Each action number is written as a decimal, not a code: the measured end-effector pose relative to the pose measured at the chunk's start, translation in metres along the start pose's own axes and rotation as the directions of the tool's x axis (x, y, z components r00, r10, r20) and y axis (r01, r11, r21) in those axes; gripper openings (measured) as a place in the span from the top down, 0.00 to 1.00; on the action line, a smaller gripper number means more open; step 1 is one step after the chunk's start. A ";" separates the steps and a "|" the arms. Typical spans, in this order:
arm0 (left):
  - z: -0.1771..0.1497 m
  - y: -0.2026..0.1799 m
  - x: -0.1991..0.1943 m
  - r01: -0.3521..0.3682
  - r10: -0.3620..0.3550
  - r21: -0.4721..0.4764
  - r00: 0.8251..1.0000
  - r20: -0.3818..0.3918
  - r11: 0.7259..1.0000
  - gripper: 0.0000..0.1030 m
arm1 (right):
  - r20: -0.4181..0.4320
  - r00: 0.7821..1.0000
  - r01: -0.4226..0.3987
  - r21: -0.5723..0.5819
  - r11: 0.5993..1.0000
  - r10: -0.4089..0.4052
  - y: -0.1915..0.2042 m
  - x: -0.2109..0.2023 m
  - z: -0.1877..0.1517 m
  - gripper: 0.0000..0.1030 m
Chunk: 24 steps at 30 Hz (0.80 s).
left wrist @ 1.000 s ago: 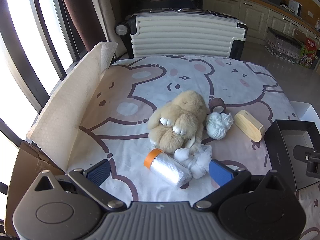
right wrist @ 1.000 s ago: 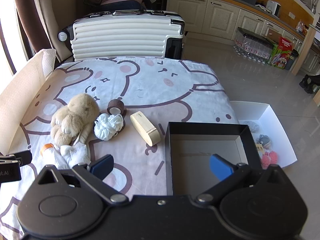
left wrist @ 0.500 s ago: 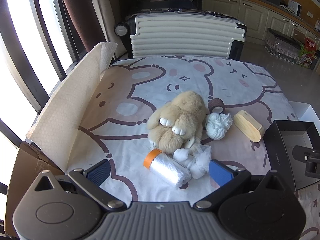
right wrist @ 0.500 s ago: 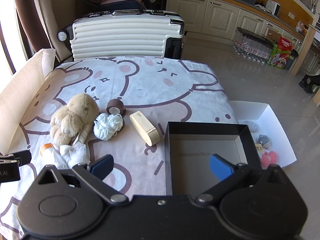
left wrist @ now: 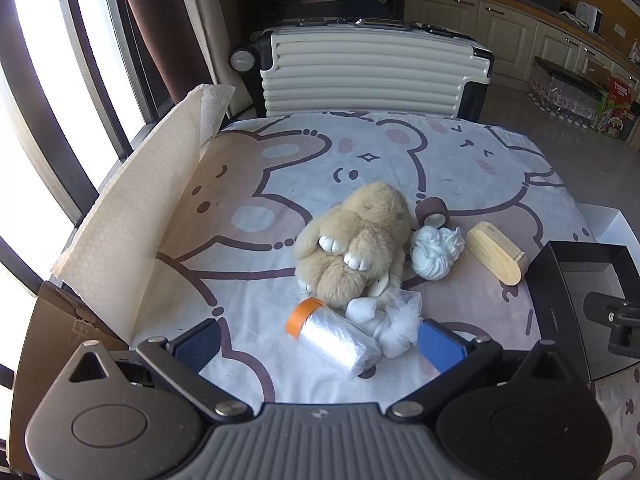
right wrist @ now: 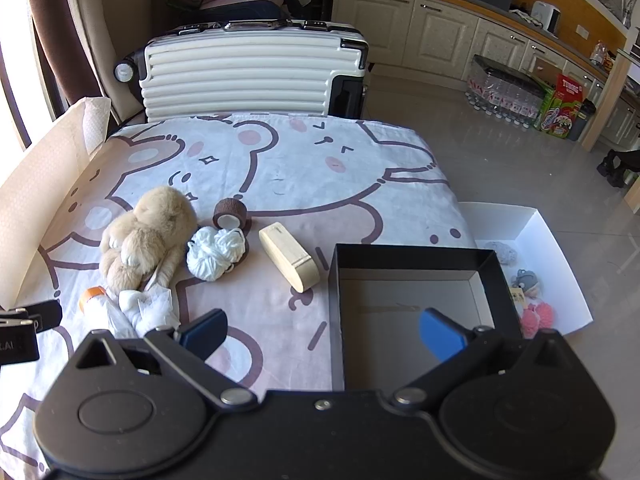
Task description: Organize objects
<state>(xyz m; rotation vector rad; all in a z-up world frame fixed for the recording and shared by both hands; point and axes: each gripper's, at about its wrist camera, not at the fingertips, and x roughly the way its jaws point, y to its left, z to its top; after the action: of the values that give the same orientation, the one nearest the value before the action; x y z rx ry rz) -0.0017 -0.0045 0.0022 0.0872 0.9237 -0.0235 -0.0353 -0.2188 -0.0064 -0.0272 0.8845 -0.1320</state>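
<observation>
On the bear-print sheet lie a tan plush rabbit (left wrist: 356, 246) (right wrist: 146, 236), a white yarn ball (left wrist: 434, 250) (right wrist: 216, 252), a brown tape roll (left wrist: 432, 212) (right wrist: 230, 214), a wooden block (left wrist: 496, 258) (right wrist: 290, 256), a clear film roll with an orange cap (left wrist: 334, 334) (right wrist: 96, 304) and a crumpled white plastic bag (left wrist: 390, 322) (right wrist: 148, 306). My left gripper (left wrist: 320, 344) is open just in front of the film roll and bag. My right gripper (right wrist: 322, 334) is open over the near left wall of an empty black box (right wrist: 416, 296) (left wrist: 576, 296).
A white ribbed suitcase (left wrist: 372, 70) (right wrist: 256, 72) stands behind the bed. A cardboard panel (left wrist: 136, 220) lines the left side. On the floor to the right, a white tray (right wrist: 548, 248) holds a few small plush items. Kitchen cabinets and bottle packs lie beyond.
</observation>
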 end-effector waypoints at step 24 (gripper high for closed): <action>0.025 0.010 -0.019 -0.043 0.044 -0.022 0.997 0.066 0.999 0.00 | 0.046 0.999 0.001 -0.011 1.000 -0.001 -0.001 -0.010 0.023 0.00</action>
<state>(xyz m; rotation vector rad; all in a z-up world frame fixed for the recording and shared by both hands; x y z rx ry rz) 0.0072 0.0029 0.0331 0.0871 0.8553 0.0236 -0.0243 -0.2194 0.0163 -0.0404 0.8393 -0.1270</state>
